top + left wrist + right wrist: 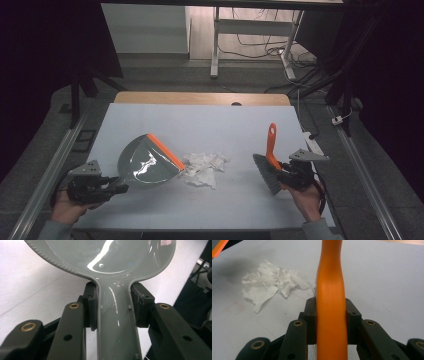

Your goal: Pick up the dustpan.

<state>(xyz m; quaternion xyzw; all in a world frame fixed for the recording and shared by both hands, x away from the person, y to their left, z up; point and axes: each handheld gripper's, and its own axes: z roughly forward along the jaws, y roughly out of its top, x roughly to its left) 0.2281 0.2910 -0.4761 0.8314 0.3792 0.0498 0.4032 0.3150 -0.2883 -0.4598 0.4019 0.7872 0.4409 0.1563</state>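
A grey dustpan [145, 162] with an orange lip [167, 151] is held tilted at the table's front left. My left gripper [117, 189] is shut on the dustpan's handle [117, 322], its pads [91, 305] pressed to both sides. Crumpled white paper [204, 167] lies on the table just right of the orange lip, also seen as a crumpled white paper heap [270, 283] in the right gripper view. My right gripper [280, 172] is shut on the orange handle [331, 302] of a small brush, whose grey bristles [265, 172] point toward the paper.
The table has a white top [225, 130] with a wooden strip [200, 98] along its far edge. Metal rails [55, 165] run down both sides. Desk legs and cables [260, 45] stand on the floor beyond. A white power strip [314, 145] lies at the right edge.
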